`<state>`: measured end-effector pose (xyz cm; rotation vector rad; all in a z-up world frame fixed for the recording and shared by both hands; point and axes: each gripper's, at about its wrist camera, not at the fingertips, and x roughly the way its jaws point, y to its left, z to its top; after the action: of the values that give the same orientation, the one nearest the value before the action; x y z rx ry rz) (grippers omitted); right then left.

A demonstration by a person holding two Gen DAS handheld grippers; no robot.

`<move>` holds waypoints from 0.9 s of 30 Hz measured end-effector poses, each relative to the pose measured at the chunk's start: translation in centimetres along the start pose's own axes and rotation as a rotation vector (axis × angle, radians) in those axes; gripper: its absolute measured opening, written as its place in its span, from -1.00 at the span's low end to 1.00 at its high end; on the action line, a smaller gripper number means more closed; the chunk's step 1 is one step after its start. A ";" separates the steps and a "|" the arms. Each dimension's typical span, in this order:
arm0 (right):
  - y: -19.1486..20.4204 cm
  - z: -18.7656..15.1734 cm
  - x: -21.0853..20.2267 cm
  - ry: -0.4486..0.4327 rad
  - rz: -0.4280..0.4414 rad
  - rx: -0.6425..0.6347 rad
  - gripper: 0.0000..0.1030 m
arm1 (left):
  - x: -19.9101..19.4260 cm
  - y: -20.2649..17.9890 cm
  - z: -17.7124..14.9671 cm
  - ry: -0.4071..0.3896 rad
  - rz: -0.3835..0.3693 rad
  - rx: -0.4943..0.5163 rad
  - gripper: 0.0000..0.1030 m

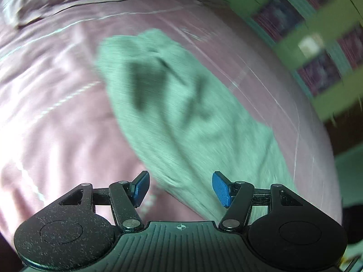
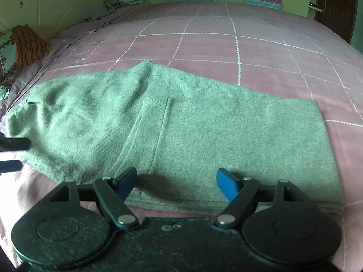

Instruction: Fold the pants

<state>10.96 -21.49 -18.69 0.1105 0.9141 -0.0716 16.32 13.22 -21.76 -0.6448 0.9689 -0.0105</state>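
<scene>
Green pants (image 2: 181,122) lie folded on the pink checked bed (image 2: 249,45). The left claw (image 1: 180,189) and right claw (image 2: 177,185) both hang wide above them, holding nothing.

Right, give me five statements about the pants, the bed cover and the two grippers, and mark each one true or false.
1. The pants lie on a pink bed cover with a white grid pattern. True.
2. The right gripper is clamped on the pants. False: its jaws stand apart, with nothing pinched between them.
3. The left gripper has its jaws open. True.
4. The pants are bright red. False: they are green.
5. The pants hang off the bed onto the floor. False: they rest flat on the cover.
</scene>
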 end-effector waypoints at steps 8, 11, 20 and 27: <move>0.3 0.0 0.6 0.001 -0.012 -0.008 0.56 | 2.2 4.6 1.6 0.008 -0.050 -0.154 0.05; 0.4 0.0 0.9 0.002 -0.018 -0.011 0.57 | 4.2 5.3 1.9 0.034 -0.109 -0.205 -0.39; 0.6 0.2 1.5 0.006 -0.031 -0.016 0.62 | 9.8 5.2 3.5 -0.015 -0.179 -0.287 -0.38; 0.8 0.6 1.9 0.011 -0.046 -0.027 0.63 | 12.7 4.9 5.8 -0.037 -0.203 -0.355 -0.46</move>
<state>12.73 -20.81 -19.80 0.0648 0.9285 -0.1018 26.81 16.46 -31.61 -1.0658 0.8725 -0.0060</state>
